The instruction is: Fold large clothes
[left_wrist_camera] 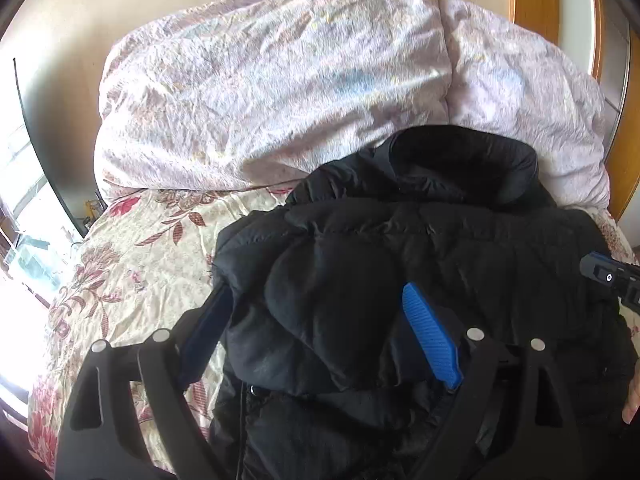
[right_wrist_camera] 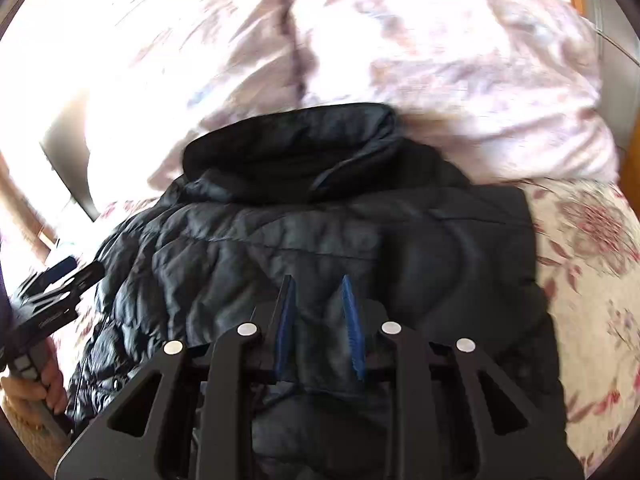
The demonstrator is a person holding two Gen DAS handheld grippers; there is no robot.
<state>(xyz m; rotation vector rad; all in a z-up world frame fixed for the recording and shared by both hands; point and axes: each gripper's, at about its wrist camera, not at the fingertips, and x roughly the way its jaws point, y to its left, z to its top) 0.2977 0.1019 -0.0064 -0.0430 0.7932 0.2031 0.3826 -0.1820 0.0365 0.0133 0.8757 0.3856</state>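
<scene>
A black puffer jacket [left_wrist_camera: 420,248] lies on the flowered bed sheet [left_wrist_camera: 132,264], collar toward the pillows. My left gripper [left_wrist_camera: 320,300] is open wide, its blue fingers [left_wrist_camera: 430,336] straddling a folded sleeve bulge on the jacket's left side. In the right wrist view the jacket [right_wrist_camera: 340,232] fills the middle. My right gripper [right_wrist_camera: 318,284] has its fingers [right_wrist_camera: 352,332] close together with a fold of jacket fabric between them. The right gripper also shows at the right edge of the left wrist view [left_wrist_camera: 612,276], and the left gripper at the left edge of the right wrist view [right_wrist_camera: 60,284].
Two pale pink flowered pillows [left_wrist_camera: 272,92] lie behind the jacket against a wooden headboard [left_wrist_camera: 536,0]. A window and dark frame [left_wrist_camera: 36,184] are at the left. Bare sheet [right_wrist_camera: 592,264] lies to the jacket's right.
</scene>
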